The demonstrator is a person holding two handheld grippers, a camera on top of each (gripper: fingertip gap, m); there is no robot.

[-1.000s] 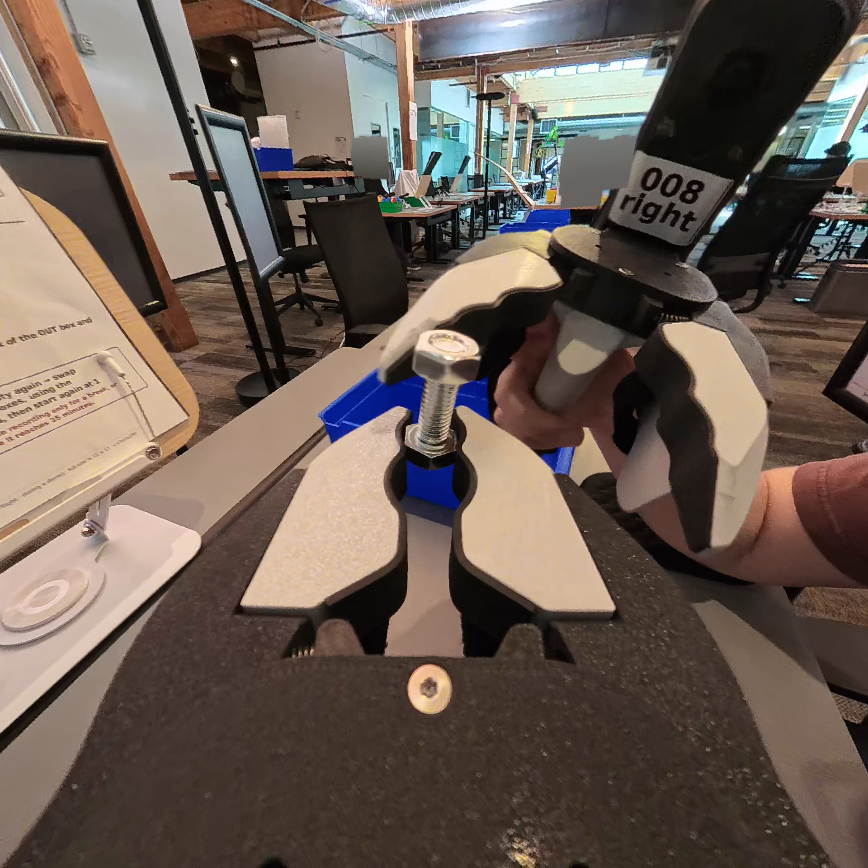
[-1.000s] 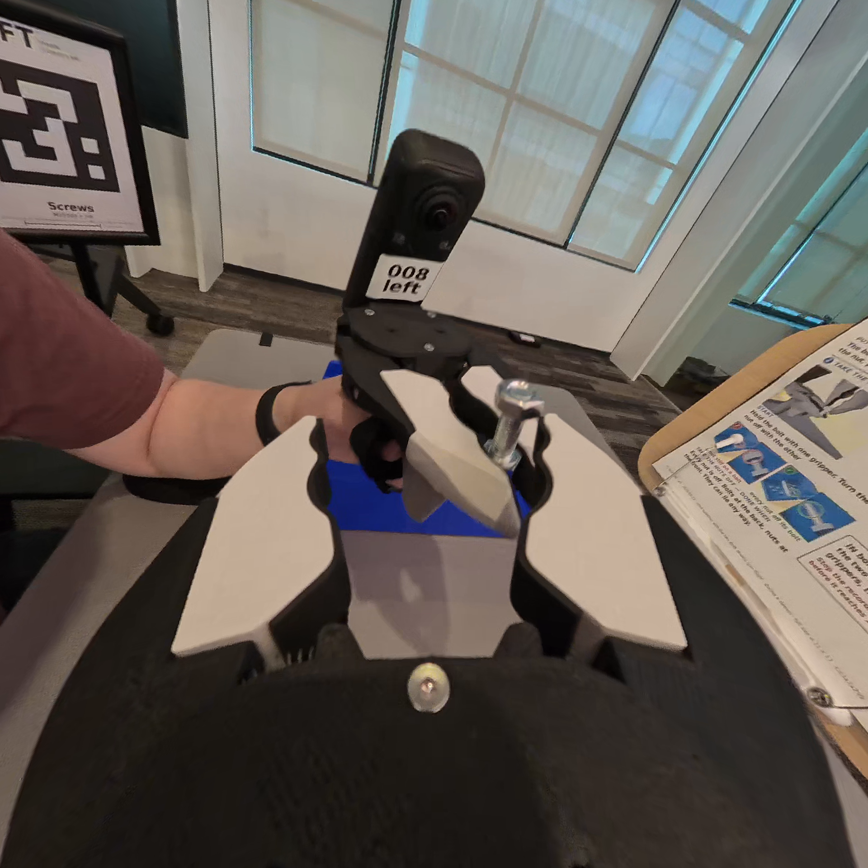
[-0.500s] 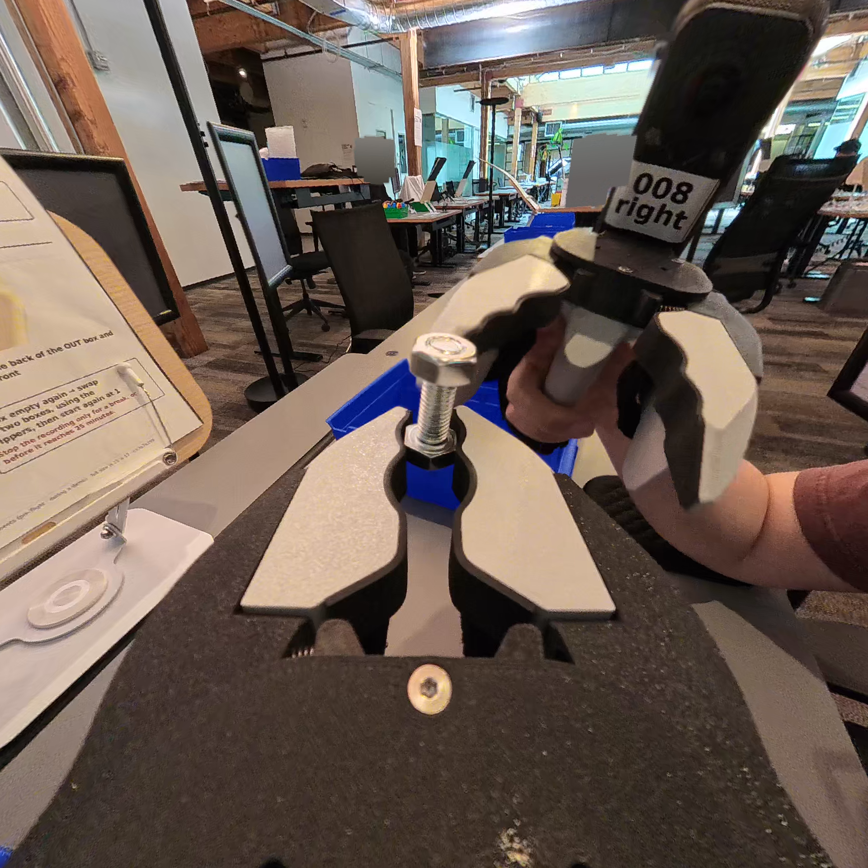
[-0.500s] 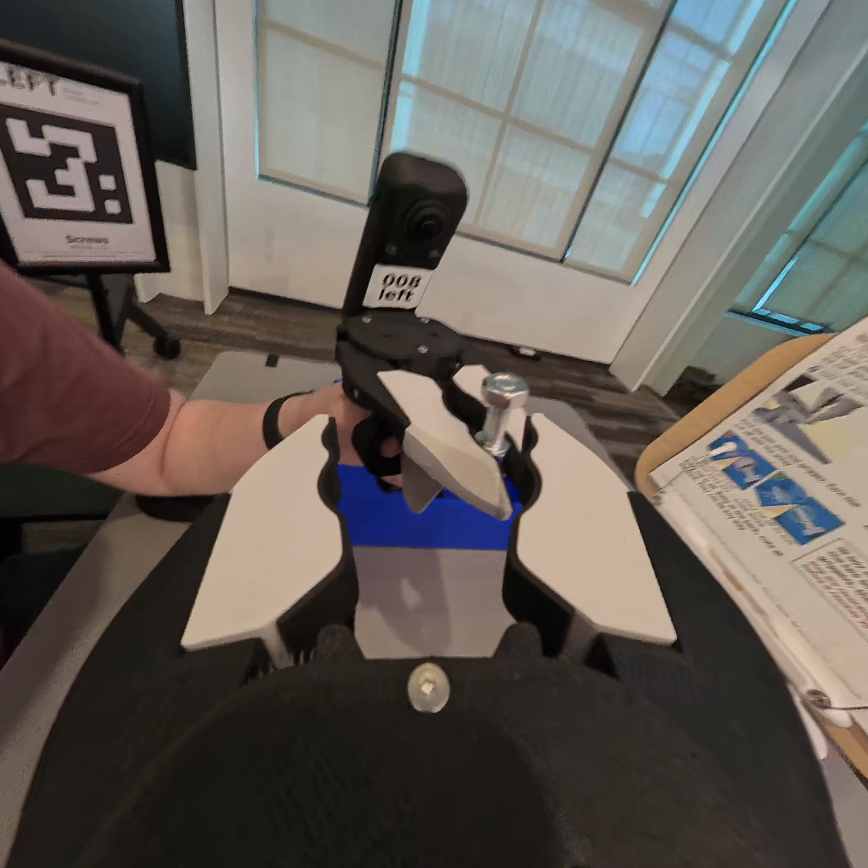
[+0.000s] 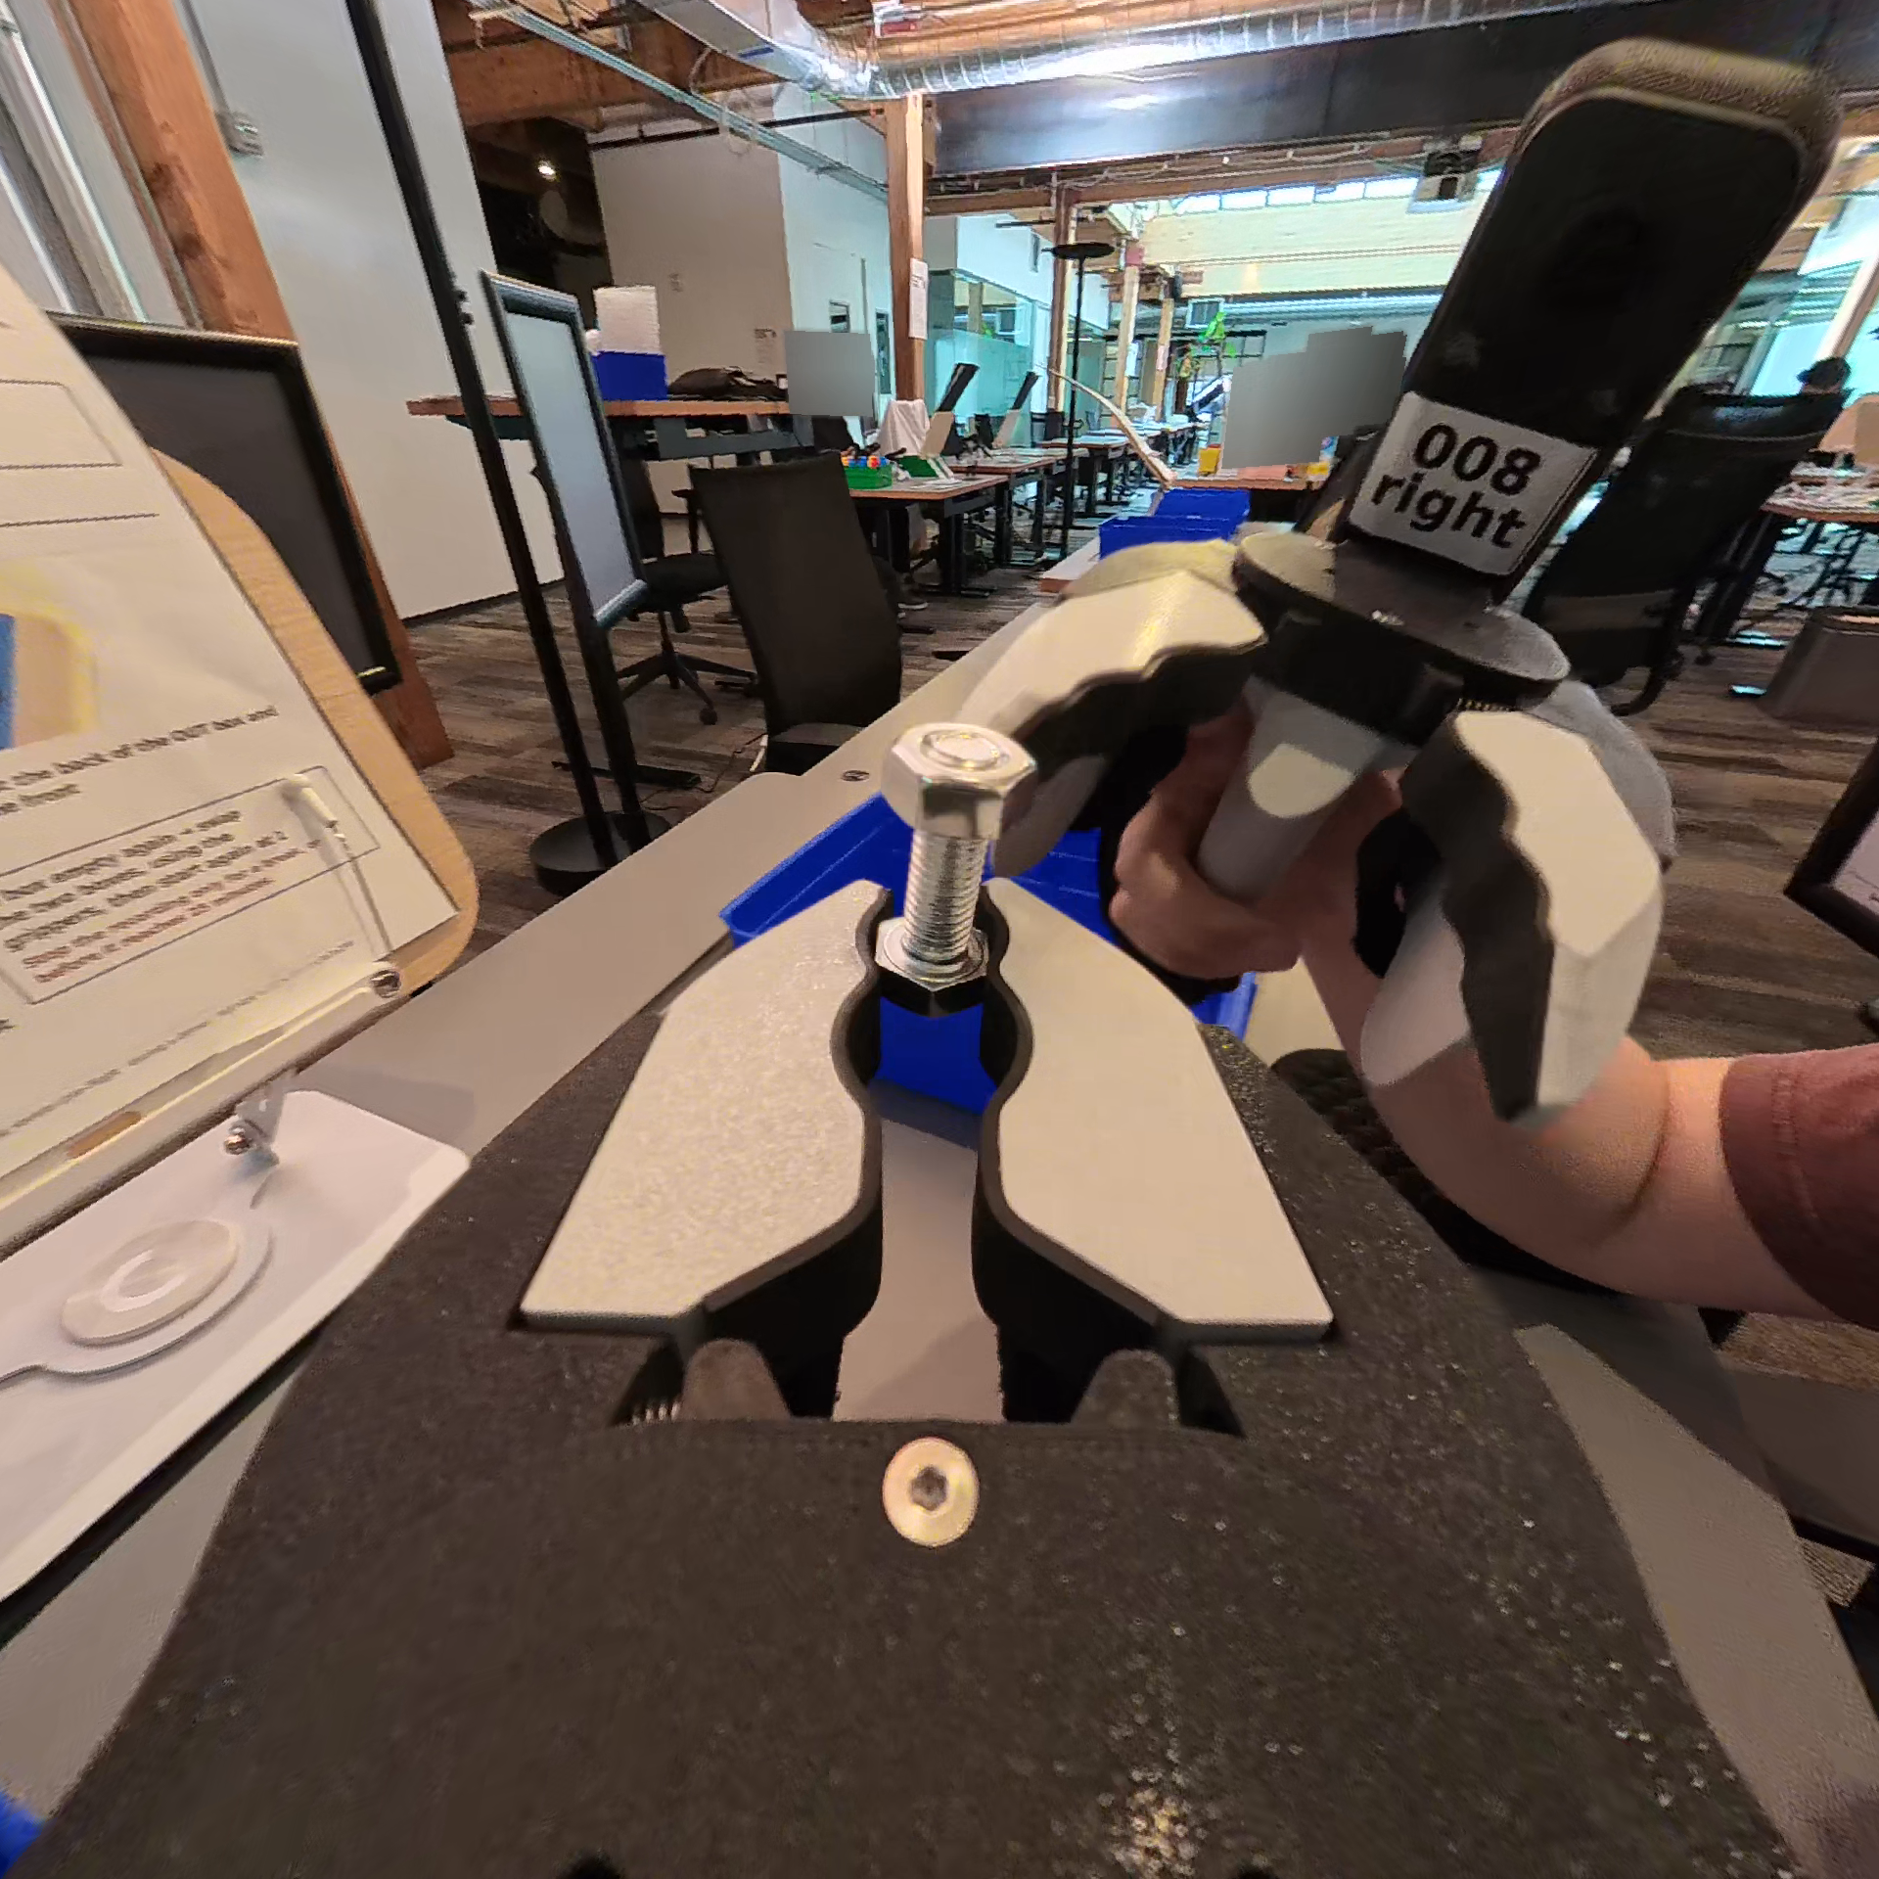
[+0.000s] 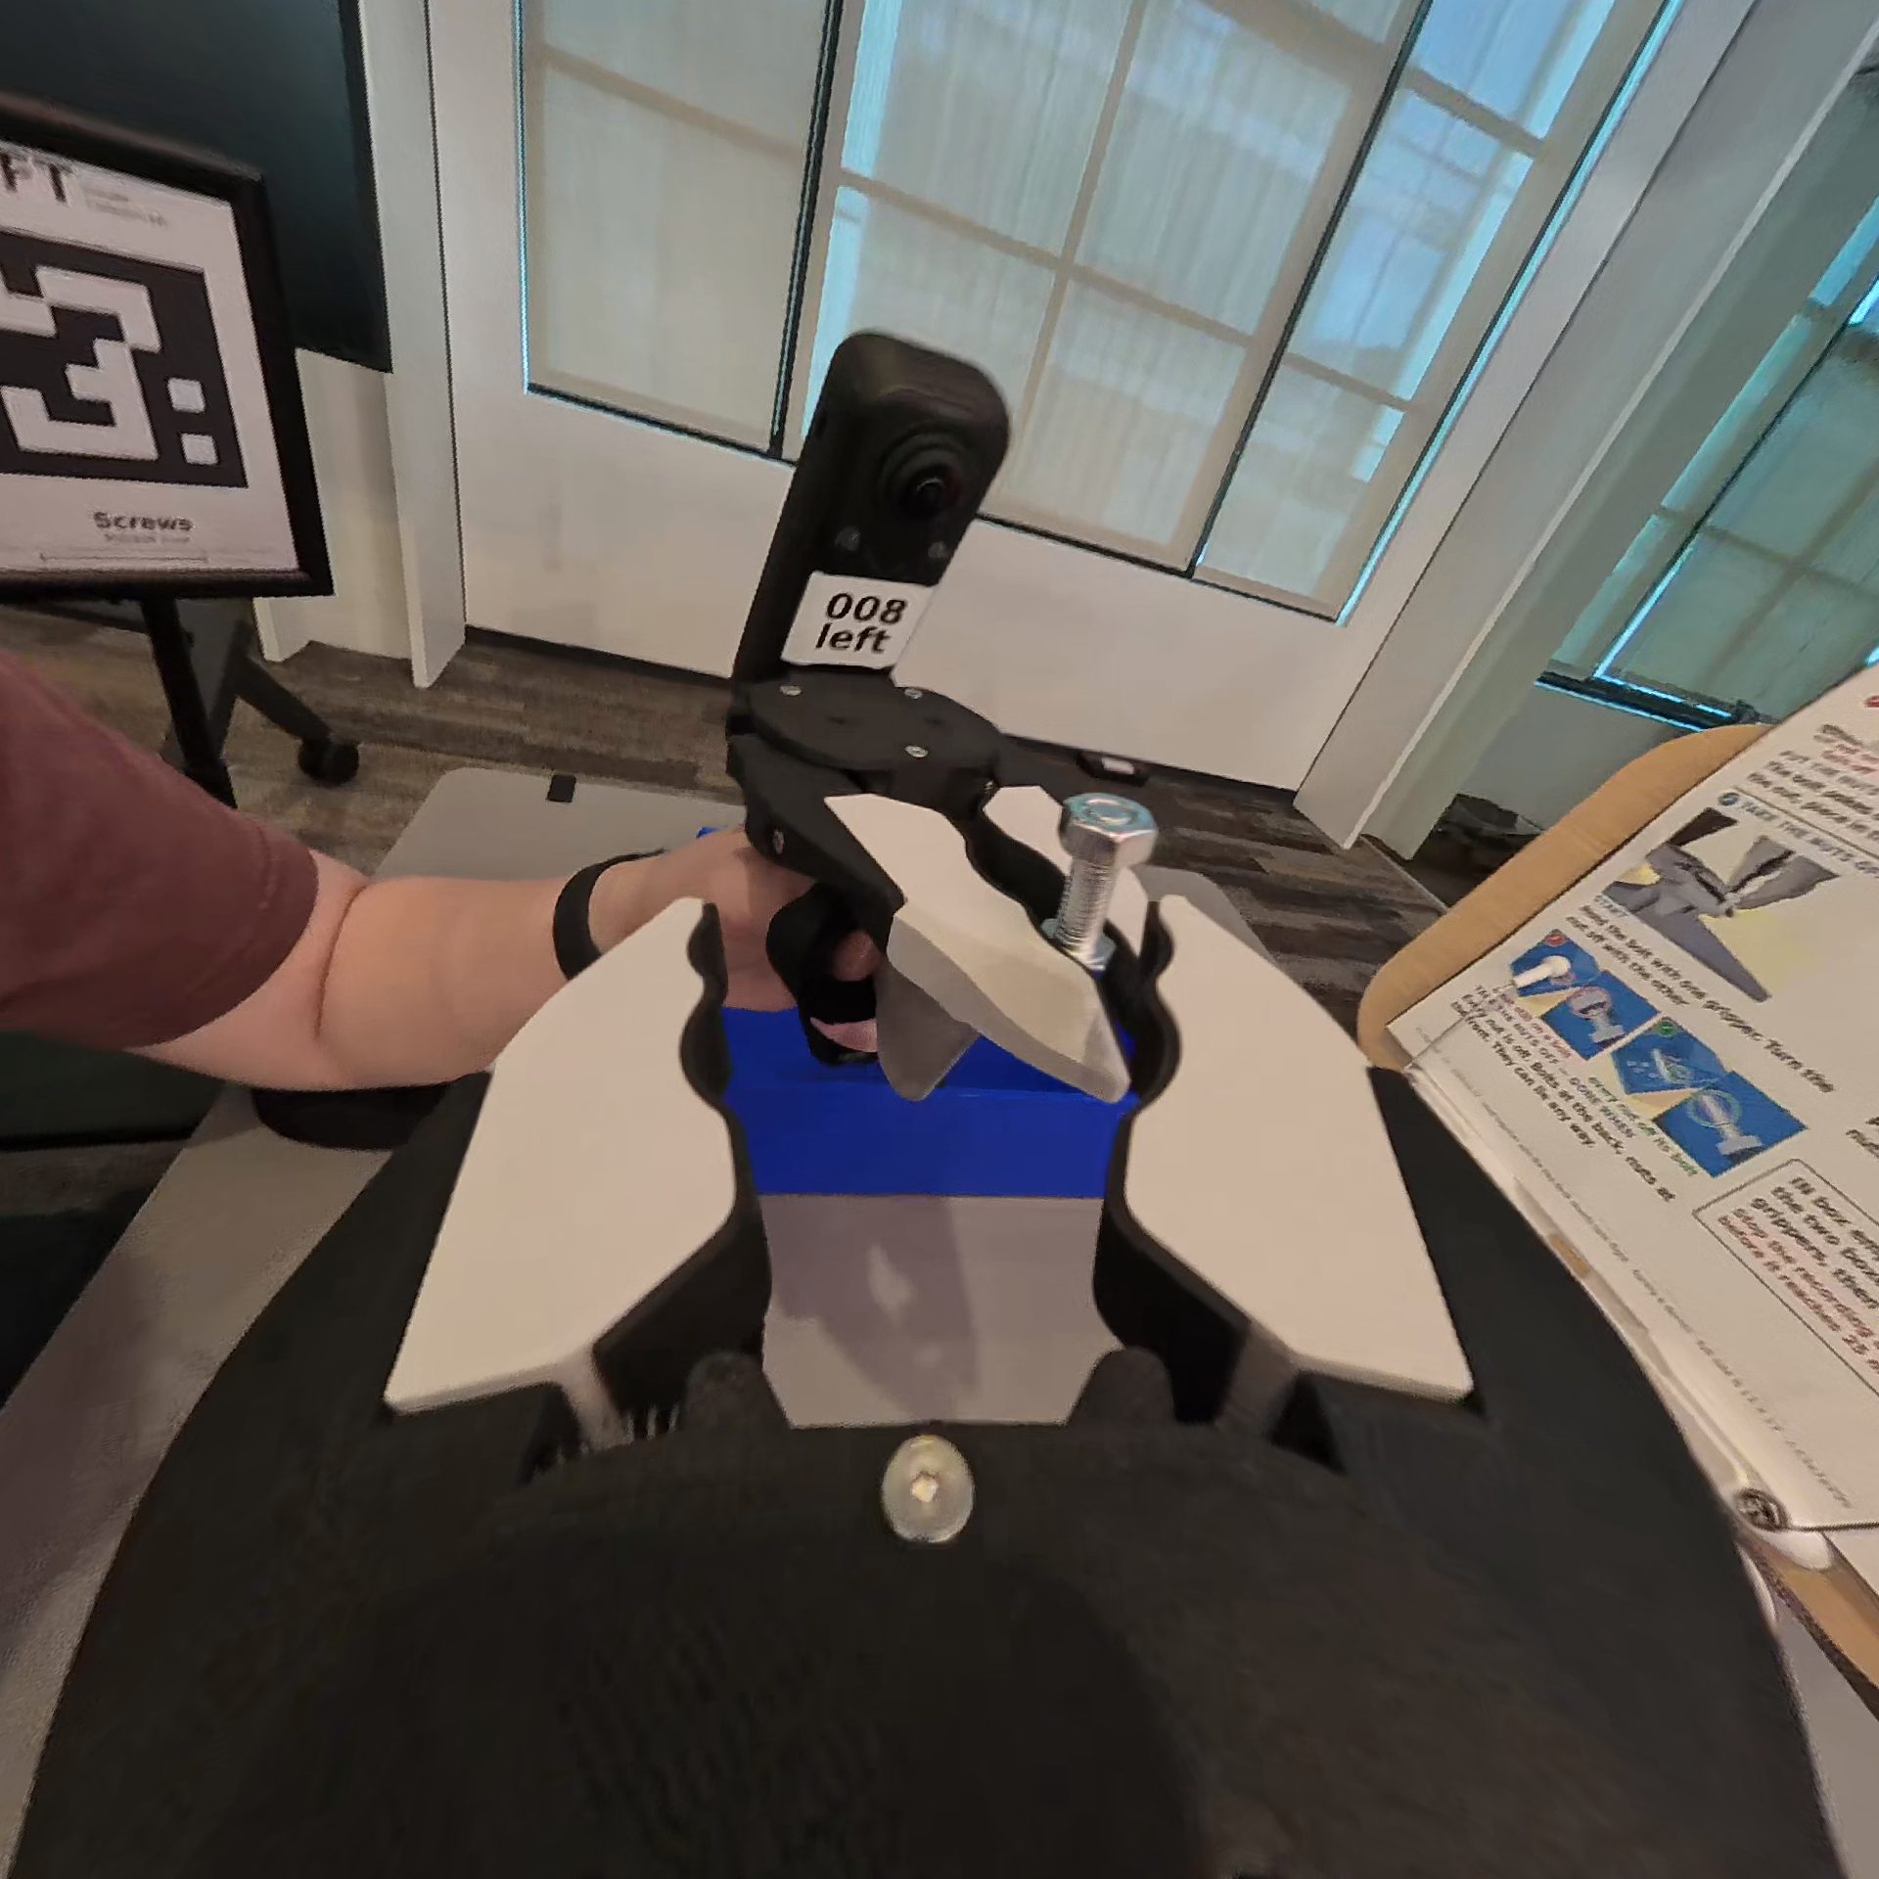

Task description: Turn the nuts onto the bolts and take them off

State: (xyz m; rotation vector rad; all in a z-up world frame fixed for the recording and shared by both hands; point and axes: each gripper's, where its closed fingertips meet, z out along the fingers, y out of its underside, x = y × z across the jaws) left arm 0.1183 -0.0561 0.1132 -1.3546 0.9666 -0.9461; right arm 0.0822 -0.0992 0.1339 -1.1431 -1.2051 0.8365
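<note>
1. Bolt [image 5: 941, 849] stands nearly upright, hex head at 12 o'clock, its thread running down into a nut [image 5: 930, 956].
2. Left claw [image 5: 930, 976] is clamped on the nut, which sits in the notch between its two grey fingers [image 5: 732, 1129].
3. From the right wrist view, the same bolt [image 6: 1098, 874] rises at about 1 o'clock, with the left claw [image 6: 1083, 1002] reaching in below it.
4. Right claw [image 6: 930, 976] is spread wide, with nothing between its fingers [image 6: 600, 1149].
5. In the left wrist view, the right claw [image 5: 1215, 910] hangs at 2 o'clock from the bolt, one finger tip just beside the bolt head; whether it touches I cannot tell.
6. A hand [image 5: 1210, 895] grips the right claw's handle, and a hand [image 6: 732, 905] with a dark wristband grips the left one.
7. Blue bin [image 6: 915, 1129] lies on the grey bench [image 6: 915, 1301] under both claws.
8. An instruction sheet [image 6: 1647, 1098] on a wooden board stands at 3 o'clock in the right wrist view.
</note>
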